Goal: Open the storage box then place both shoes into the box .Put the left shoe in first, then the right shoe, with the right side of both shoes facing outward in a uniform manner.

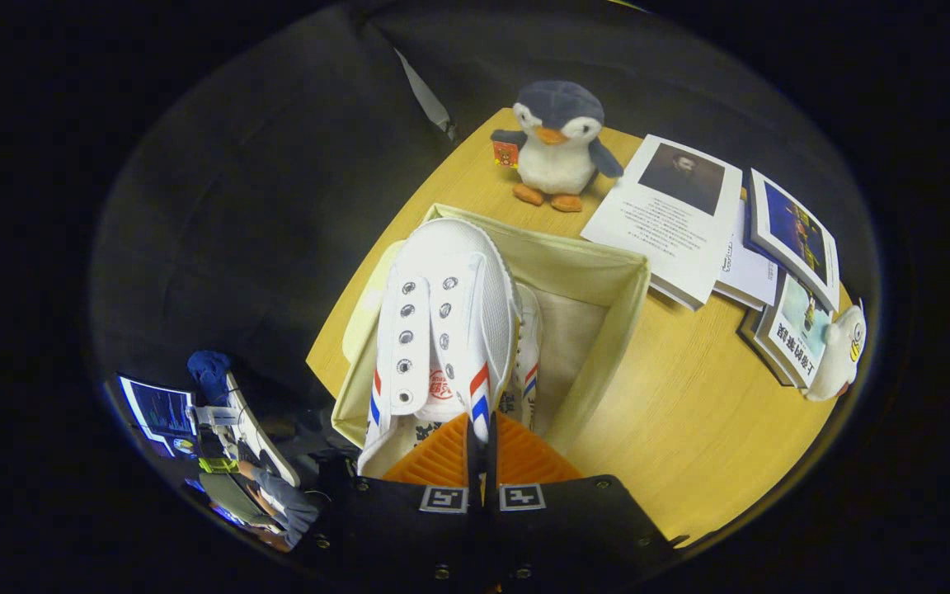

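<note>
Shoes: we observed the gripper nearly closed, both fingers clamping the heel of one white shoe above the open storage box, the second shoe lying inside that box.

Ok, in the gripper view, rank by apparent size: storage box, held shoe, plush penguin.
1. Storage box.
2. Shoe, gripped at its side wall by the gripper; nearness to the camera enlarges it.
3. Plush penguin, farthest, so truly unsure.
</note>
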Tool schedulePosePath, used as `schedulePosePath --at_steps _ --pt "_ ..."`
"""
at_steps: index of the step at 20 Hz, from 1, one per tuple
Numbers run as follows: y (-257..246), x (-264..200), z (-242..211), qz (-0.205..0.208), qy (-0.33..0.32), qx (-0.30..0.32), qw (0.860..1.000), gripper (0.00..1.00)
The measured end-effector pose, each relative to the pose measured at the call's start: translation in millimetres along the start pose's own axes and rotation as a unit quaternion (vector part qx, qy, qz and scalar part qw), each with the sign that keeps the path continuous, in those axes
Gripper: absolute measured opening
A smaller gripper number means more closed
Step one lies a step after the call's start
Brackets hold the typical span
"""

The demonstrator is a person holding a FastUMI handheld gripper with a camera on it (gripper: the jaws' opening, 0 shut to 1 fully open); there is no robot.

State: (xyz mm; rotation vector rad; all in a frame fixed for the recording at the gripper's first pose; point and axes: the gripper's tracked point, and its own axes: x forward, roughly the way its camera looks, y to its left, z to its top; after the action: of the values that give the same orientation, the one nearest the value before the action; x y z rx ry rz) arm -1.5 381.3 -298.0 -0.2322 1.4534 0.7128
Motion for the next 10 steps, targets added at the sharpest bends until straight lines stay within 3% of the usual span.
schedulePosePath --at_steps 4,5,9,10 --pt "2.2 11.7 5.5 0.003 0.002 -0.027 1.0 0.0" --pt "4.6 10.2 7.2 0.016 -0.001 -0.033 0.999 0.07" --pt "3.3 2.0 20.9 0.034 -0.05 -0.035 0.998 0.98" --pt "0.5 -10.3 23.9 0.033 -0.062 -0.036 0.997 0.96"
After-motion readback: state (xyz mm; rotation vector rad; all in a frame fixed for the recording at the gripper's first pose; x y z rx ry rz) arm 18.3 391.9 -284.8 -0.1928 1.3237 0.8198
